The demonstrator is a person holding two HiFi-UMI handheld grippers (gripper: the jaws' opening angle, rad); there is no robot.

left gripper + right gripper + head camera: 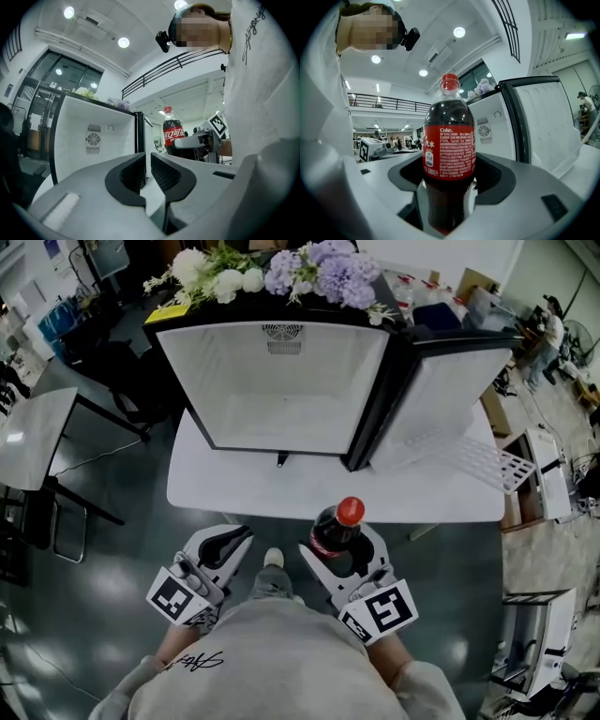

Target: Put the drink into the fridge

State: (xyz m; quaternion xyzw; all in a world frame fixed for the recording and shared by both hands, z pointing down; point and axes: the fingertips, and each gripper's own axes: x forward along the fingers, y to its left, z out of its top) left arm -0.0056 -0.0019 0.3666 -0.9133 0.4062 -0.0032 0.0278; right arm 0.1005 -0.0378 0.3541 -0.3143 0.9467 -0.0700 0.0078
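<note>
Squarely, the right claw (450, 174) clamps the cola bottle (449, 140); the left claw (146, 171) is nearly closed, empty.

The cola bottle (449, 150) has a red cap, a red label and dark drink inside. It stands upright, clamped between the jaws of the right gripper (343, 542). Ahead of that gripper stands the fridge (281, 390), a black case with white walls and its door (441, 395) swung open to the right.
</note>
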